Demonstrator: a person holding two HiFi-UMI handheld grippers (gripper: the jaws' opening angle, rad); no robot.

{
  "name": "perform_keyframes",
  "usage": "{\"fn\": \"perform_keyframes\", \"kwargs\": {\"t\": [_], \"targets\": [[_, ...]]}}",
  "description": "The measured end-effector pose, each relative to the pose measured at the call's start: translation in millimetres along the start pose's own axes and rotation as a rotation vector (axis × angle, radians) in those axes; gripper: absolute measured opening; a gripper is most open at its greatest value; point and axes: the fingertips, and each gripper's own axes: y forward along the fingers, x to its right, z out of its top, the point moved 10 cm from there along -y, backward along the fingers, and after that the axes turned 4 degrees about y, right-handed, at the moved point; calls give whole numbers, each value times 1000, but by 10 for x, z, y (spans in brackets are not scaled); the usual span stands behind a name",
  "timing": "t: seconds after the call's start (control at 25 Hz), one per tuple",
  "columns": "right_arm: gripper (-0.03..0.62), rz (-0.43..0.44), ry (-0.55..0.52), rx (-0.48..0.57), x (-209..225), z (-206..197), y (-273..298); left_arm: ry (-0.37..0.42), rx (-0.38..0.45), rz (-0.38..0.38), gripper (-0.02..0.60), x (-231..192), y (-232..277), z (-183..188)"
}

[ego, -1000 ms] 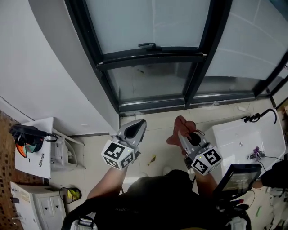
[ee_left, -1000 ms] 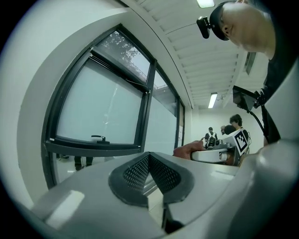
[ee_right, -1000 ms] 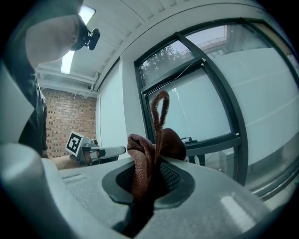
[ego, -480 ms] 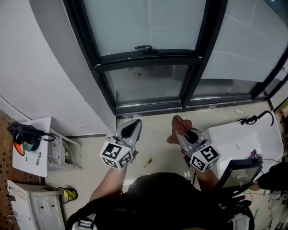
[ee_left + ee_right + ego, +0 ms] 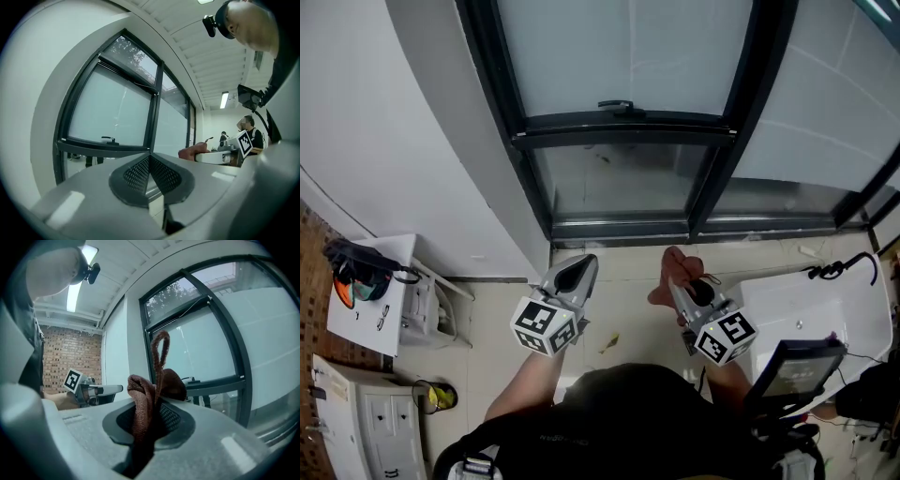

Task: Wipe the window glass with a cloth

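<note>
Wiping not started, I judge: my right claw (image 5: pixel 149 418) clamps the cloth (image 5: pixel 140 394), clear of the window glass (image 5: pixel 619 47). My left claw (image 5: pixel 150 176) sits closed, empty.

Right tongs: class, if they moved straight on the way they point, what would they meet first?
Probably the dark window frame or the glass beside it; the cloth held in the right tongs would touch first. Depth is unclear.

Your left gripper (image 5: pixel 579 267), jaws pressed together on nothing, and your right gripper (image 5: pixel 682 289), jaws clamped on the cloth (image 5: pixel 672 267), point forward side by side, level.
</note>
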Motion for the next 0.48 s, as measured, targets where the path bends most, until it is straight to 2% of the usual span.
{"fn": "perform_keyframes", "kwargs": {"t": [0.48], "targets": [[36, 2, 3, 0, -5, -48, 16, 1, 4, -7, 17, -22, 2, -12]]}}
